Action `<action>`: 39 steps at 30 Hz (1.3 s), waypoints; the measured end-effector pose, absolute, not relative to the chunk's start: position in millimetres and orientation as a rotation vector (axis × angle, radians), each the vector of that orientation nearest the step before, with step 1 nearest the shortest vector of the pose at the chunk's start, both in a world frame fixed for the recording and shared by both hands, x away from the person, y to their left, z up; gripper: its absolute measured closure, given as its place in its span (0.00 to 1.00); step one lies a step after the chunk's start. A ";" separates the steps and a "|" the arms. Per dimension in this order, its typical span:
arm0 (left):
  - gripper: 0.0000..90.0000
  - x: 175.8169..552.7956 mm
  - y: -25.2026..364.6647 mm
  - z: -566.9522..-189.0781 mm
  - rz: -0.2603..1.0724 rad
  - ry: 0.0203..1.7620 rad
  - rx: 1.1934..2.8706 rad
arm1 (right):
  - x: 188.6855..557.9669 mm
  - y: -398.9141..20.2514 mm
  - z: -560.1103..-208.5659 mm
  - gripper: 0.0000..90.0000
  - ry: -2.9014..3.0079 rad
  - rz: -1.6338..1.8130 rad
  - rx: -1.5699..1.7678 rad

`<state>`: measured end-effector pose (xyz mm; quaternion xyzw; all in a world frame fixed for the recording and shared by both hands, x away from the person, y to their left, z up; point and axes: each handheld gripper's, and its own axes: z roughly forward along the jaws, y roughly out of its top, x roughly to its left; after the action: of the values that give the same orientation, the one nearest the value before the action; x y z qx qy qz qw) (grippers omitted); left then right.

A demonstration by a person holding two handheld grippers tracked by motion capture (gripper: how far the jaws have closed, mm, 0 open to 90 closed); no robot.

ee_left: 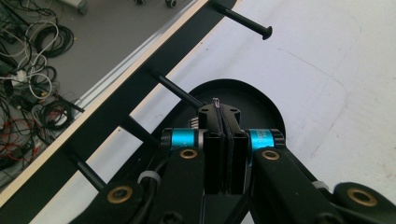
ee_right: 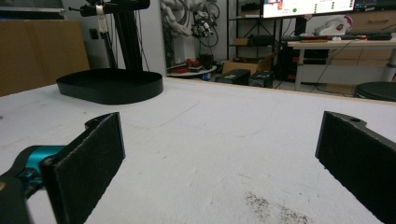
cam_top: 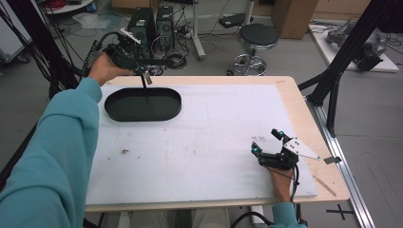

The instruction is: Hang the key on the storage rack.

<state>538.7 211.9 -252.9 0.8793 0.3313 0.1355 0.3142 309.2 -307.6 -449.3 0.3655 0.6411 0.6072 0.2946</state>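
Observation:
A black oval tray (cam_top: 116,113) lies at the table's far left, and a black stand (cam_top: 143,88) with a crossbar of pegs (ee_left: 243,19) rises from it. My left gripper (cam_top: 141,70) hovers over the tray beside the crossbar, its jaws pressed together. A thin bit of metal wire (ee_left: 217,101) sticks out between the tips (ee_left: 218,111); I cannot make out what it belongs to. My right gripper (cam_top: 266,141) rests on the white mat near the front right. It is open wide, with nothing between its pads (ee_right: 93,158). The tray (ee_right: 112,86) and stand (ee_right: 125,37) show far off in the right gripper view.
A white mat (cam_top: 204,133) covers the wooden table (cam_top: 304,118). A round stool (cam_top: 257,35), computer towers (cam_top: 152,23) and cables stand on the floor beyond the far edge. A black frame leg (cam_top: 342,57) runs along the right side.

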 end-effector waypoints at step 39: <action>0.98 543.1 208.5 -254.1 0.419 0.974 2.281 | 309.2 -308.4 -449.4 0.01 1.706 1.625 0.983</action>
<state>543.1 208.5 -254.1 0.8627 0.3683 0.1586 0.3080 309.2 -308.4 -449.4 0.3686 0.6395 0.6092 0.2899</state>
